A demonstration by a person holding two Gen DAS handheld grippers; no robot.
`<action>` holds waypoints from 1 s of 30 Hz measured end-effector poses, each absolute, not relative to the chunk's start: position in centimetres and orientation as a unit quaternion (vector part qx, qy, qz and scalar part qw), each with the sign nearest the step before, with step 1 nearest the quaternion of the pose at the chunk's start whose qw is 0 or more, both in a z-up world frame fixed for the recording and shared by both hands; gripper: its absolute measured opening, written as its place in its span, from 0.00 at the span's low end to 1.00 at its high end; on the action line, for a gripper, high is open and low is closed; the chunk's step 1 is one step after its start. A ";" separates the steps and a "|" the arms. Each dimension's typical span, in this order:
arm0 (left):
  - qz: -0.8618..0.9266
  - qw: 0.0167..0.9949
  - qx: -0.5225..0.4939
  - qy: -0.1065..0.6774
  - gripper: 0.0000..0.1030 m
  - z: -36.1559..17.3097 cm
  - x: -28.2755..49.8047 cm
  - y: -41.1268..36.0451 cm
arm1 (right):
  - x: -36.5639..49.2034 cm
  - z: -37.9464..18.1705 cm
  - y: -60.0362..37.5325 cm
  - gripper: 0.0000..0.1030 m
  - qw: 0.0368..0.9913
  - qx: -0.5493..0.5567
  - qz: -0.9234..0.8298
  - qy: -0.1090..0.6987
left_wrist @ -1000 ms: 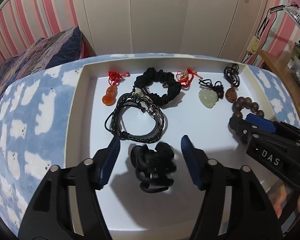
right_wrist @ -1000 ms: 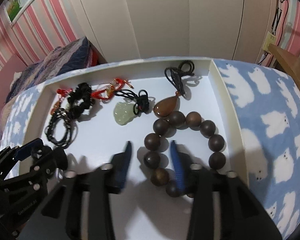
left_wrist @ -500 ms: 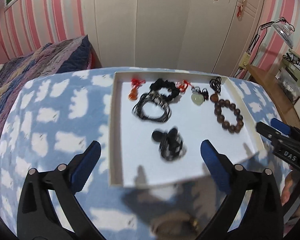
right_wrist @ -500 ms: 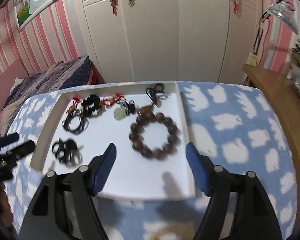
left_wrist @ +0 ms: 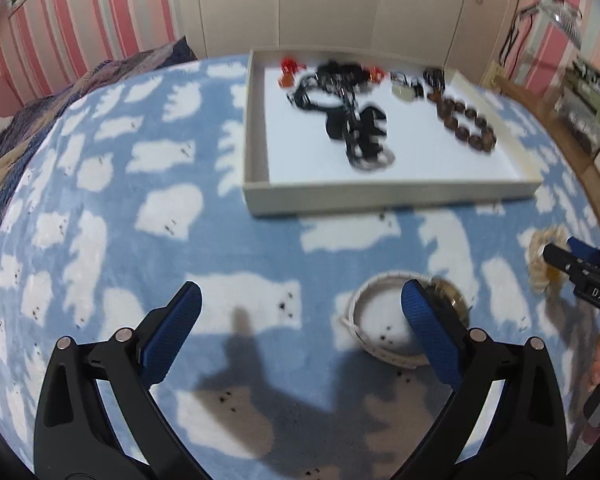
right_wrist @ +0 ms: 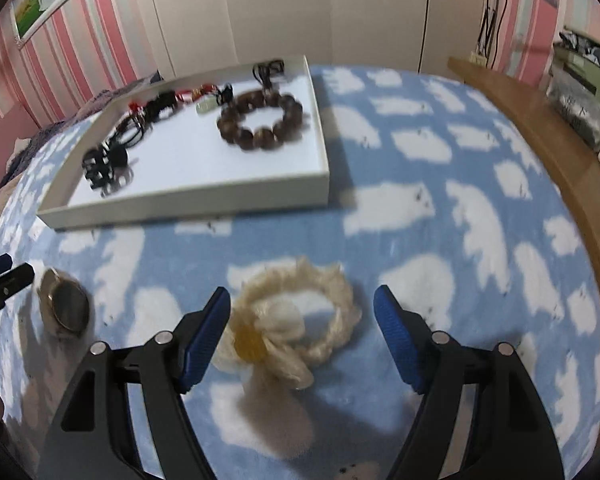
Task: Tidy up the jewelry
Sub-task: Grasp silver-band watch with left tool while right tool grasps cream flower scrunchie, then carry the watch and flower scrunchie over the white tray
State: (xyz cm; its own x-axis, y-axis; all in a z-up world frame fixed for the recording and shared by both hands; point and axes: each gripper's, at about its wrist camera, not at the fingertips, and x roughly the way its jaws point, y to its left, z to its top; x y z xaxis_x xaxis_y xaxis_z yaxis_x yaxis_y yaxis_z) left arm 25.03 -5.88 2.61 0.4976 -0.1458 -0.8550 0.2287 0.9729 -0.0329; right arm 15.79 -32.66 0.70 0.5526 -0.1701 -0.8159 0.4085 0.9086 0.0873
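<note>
The left gripper (left_wrist: 300,332) stood wide open and empty, a watch (left_wrist: 384,320) by its right finger. The right gripper (right_wrist: 302,340) gaped around a cream scrunchie (right_wrist: 296,332) without touching. The tray (left_wrist: 380,200) lay beyond.

Even indoor light from above, dark gripper shadows on the blanket (left_wrist: 260,392) below the jaws, tray (left_wrist: 380,196) contents motion-blurred, fisheye bending and black vignette at the corners
</note>
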 end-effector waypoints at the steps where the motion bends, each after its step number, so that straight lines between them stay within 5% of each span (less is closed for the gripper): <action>1: -0.109 0.863 0.045 0.490 0.96 2.3 24.9 -6.1 | 15.8 0.4 -32.6 0.72 0.870 0.136 -0.165 0.444; 4: -0.113 0.863 0.056 0.490 0.92 1.7 24.8 -6.7 | 16.0 -0.2 -32.3 0.72 0.868 0.131 -0.165 0.449; 7: -0.130 0.849 0.054 0.510 0.65 0.6 25.0 -7.2 | 16.2 -0.7 -31.9 0.70 0.867 0.126 -0.159 0.455; 10: -0.130 0.851 0.063 0.505 0.59 0.4 24.8 -7.5 | 16.3 -0.6 -31.7 0.52 0.870 0.130 -0.147 0.451; 14: -0.140 0.850 0.064 0.504 0.18 0.6 24.9 -7.9 | 16.6 -0.5 -31.0 0.28 0.872 0.133 -0.129 0.454; 16: -0.152 0.847 0.064 0.505 0.09 0.8 24.9 -8.1 | 16.8 -0.3 -30.6 0.25 0.873 0.127 -0.129 0.453; 30: -0.226 0.867 0.039 0.442 0.06 8.3 23.8 -9.2 | 18.0 5.8 -31.3 0.21 0.905 0.143 -0.109 0.387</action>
